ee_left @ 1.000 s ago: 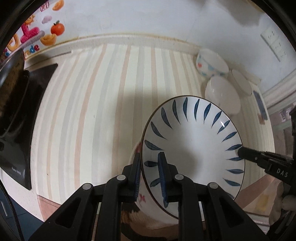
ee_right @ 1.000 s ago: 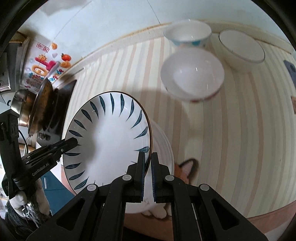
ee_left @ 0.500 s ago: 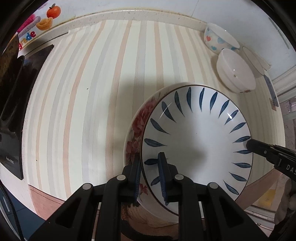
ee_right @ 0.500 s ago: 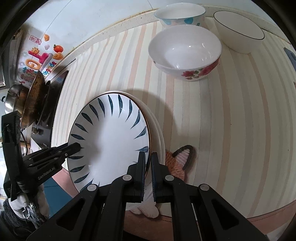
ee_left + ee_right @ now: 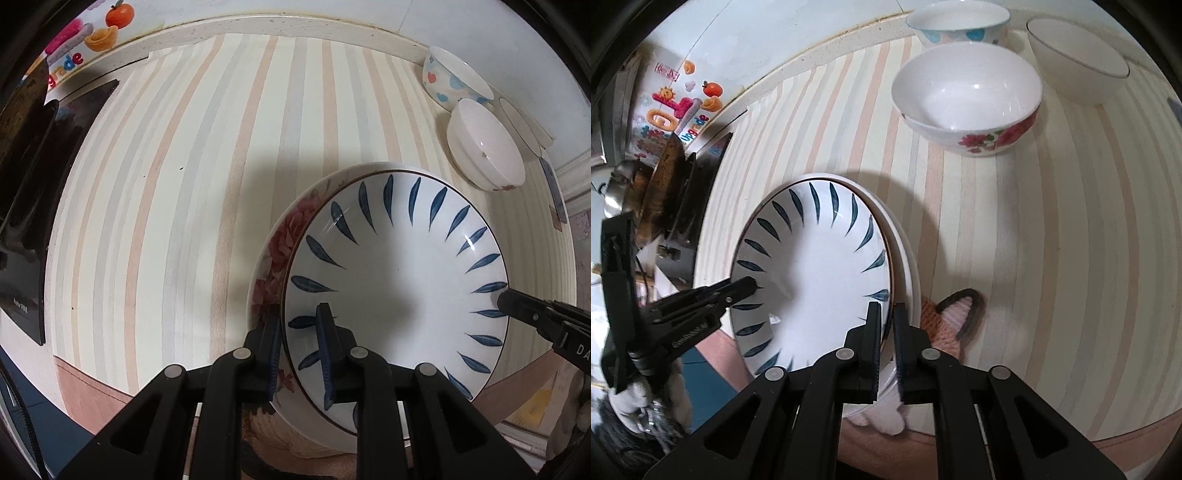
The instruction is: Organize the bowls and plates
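White plate (image 5: 399,273) with blue leaf strokes; striped pastel tablecloth (image 5: 184,184).

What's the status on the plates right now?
Left gripper and right gripper both shut on blue-leaf plate. Plate sits in flowered plate. Nothing in the way.

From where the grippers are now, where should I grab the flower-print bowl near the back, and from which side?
Take the flower-print bowl by its rim, one finger inside and one outside, coming down from above. It stands upright and open, with nothing seen inside. I'd pick the rim nearest the plates: the heart-print bowl crowds its far side. Both grippers are clamped on the blue-leaf plate, so release first.
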Motion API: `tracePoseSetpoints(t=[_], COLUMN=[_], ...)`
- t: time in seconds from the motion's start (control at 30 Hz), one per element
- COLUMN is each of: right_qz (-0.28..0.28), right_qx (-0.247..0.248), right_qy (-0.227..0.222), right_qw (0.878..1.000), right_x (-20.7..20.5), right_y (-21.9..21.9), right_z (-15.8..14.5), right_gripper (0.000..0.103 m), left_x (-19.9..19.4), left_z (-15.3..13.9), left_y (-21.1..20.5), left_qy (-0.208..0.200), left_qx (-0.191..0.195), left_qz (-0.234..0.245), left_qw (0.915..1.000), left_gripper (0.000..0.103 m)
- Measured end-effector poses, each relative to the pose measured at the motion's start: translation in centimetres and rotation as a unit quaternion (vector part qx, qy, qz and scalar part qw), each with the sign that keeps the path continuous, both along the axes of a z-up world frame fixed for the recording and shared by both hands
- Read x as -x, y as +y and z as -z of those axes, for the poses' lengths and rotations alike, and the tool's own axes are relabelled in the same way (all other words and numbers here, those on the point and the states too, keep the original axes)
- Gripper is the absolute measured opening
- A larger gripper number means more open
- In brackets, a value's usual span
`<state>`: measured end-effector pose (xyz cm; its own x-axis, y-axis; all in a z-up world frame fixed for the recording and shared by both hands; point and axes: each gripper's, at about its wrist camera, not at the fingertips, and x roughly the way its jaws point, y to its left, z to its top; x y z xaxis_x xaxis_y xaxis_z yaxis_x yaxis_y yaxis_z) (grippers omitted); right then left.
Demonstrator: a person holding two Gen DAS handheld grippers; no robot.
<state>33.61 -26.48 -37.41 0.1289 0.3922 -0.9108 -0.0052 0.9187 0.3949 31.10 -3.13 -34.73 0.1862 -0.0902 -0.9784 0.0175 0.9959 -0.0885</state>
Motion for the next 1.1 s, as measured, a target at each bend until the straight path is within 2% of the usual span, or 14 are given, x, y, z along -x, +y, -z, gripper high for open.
tracePoseSetpoints(t=[0.33,0.5,0.57,0.63,0.7,0.77,0.83,0.9,0.93,1.0,1.07,1.1], right_qz=[0.005,0.005,0.001,0.003,0.004,0.010,0.018,0.021,0.021,0.024,0.026,0.027], right_qx=[-0.006,0.009,0.017,0.025,0.029,0.027,0.019,0.019,0.021,0.028,0.038,0.044], right_qy=[0.013,0.007,-0.001,-0.014,-0.030,-0.044,-0.057,-0.069,-0.076,-0.094,-0.107,-0.115], right_qw=[1.000,1.000,1.000,1.000,0.999,0.999,0.998,0.997,0.997,0.995,0.993,0.992], right_x=[0.1,1.1,1.9,3.0,4.1,5.3,6.5,7.5,8.1,9.4,10.7,11.5], right_y=[-0.3,0.1,0.5,0.8,1.2,1.4,1.6,1.8,1.9,2.2,2.4,2.6], right_z=[-0.4,-2.5,-4.1,-6.0,-7.9,-10.0,-11.9,-13.7,-14.5,-16.5,-18.0,-18.9], right_gripper=[0.011,0.013,0.022,0.038,0.044,0.056,0.073,0.079,0.081,0.087,0.090,0.091], left_x=[1.0,2.9,4.2,5.4,6.6,7.6,8.6,9.5,10.3,11.2,11.9,12.2], left_z=[-0.2,-2.9,-4.8,-7.0,-9.0,-10.7,-12.5,-14.0,-14.9,-16.1,-17.0,-17.4], left_y=[0.5,0.5,0.4,0.5,0.7,1.0,1.0,1.2,1.3,1.5,1.3,1.3], left_qy=[0.000,-0.020,-0.036,-0.054,-0.072,-0.084,-0.097,-0.110,-0.120,-0.129,-0.137,-0.141], left_qx=[-0.003,-0.003,-0.004,-0.006,-0.008,-0.004,-0.001,-0.001,-0.004,0.004,0.010,0.013], left_qz=[-0.025,-0.025,-0.023,-0.018,-0.016,-0.013,-0.014,-0.012,-0.009,-0.005,-0.005,-0.004], left_qw=[0.9997,0.9995,0.9991,0.9983,0.9973,0.9964,0.9952,0.9939,0.9928,0.9916,0.9905,0.9899], left_gripper=[0.017,0.017,0.017,0.017,0.020,0.024,0.028,0.029,0.033,0.058,0.073,0.074])
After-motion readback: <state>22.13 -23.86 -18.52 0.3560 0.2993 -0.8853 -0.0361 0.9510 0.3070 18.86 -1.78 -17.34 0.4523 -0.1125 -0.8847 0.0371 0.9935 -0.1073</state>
